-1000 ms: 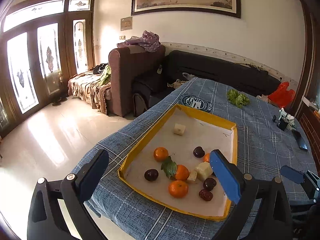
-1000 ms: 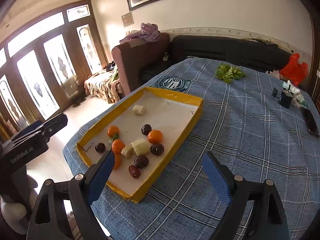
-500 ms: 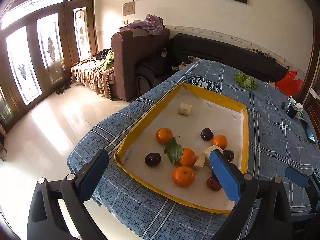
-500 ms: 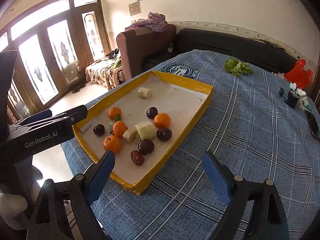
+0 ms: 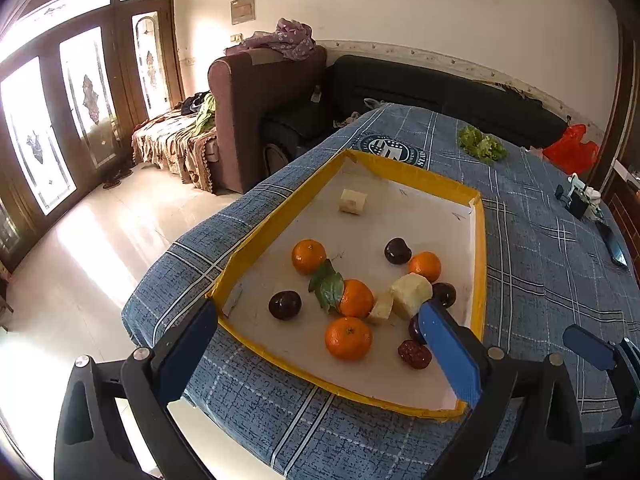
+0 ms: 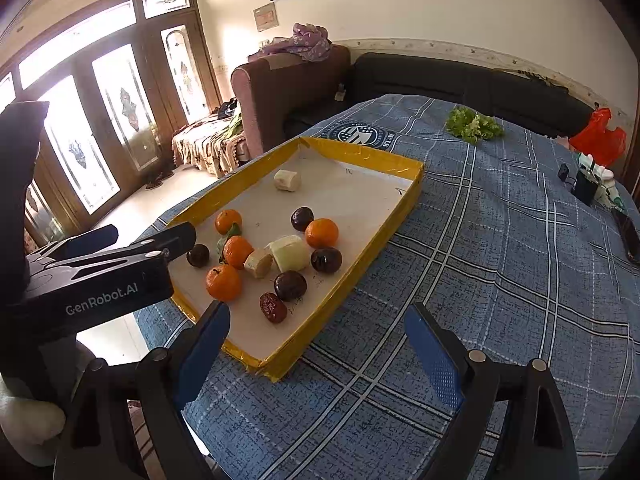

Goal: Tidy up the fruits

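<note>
You have brought your left gripper (image 5: 320,344) closer to the yellow tray (image 5: 280,216) than one second ago; its jaws stand wide, holding nothing. Your right gripper (image 6: 320,340) is wide too, over the blue tablecloth (image 6: 500,264). In the tray lie four oranges (image 5: 348,338), four dark plums (image 5: 285,305), one red date (image 5: 415,354) and three pale fruit pieces (image 5: 411,294).

Black gripper frames with silver screws, blue-padded fingers (image 6: 434,354) — one marked "GenRobot.AI" (white lettering).

Yellow-rimmed white tray (image 5: 478,248), orange tangerines (image 5: 348,338), blue plaid tablecloth (image 6: 500,248)
</note>
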The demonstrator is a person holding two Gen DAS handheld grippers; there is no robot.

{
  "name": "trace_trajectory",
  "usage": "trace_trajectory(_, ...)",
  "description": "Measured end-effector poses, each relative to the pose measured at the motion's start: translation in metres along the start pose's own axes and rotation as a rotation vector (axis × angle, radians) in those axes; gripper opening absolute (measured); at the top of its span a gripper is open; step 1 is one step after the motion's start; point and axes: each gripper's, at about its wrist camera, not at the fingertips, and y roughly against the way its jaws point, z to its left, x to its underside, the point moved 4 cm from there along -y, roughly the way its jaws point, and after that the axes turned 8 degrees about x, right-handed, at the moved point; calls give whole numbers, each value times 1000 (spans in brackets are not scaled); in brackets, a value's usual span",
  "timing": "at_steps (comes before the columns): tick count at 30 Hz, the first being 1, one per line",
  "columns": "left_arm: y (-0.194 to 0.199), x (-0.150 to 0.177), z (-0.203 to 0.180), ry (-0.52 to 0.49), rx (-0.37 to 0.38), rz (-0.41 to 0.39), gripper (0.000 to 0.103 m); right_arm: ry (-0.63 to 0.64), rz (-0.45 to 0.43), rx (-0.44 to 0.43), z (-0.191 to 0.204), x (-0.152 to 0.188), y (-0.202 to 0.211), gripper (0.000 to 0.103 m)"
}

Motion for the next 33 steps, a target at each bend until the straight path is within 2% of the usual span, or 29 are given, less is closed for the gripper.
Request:
trace_trajectory(6,7,0,-2,-1,10,-22,101,-3,-2,-1,2,2,2,93)
trace_trajectory(11,25,-3,-1,11,-6,-96,101,23,-20,5,10,4,9,93)
trace_trajectory(14,48,-6,3,23,-86,-211,101,37,-30,15,13,6,13,93)
trace_trajectory(18,96,-9,8,25,-235,-408,103,35,-41,13,13,7,17,93)
trace_trajectory(20,115,-7,13,55,-251,-468,103,35,-48,12,14,7,19,93)
trace_trajectory(22,115,-5,18,89,-203,-442,103,34,-51,7,15,8,22,93)
trace_trajectory(28,77,4,28,137,-118,-247,103,46,-56,4,21,12,27,93)
trace_trajectory(30,66,6,29,155,-76,-204,103,51,-53,4,23,14,27,93)
trace_trajectory(33,62,7,30,165,-52,-184,103,57,-51,5,25,15,27,93)
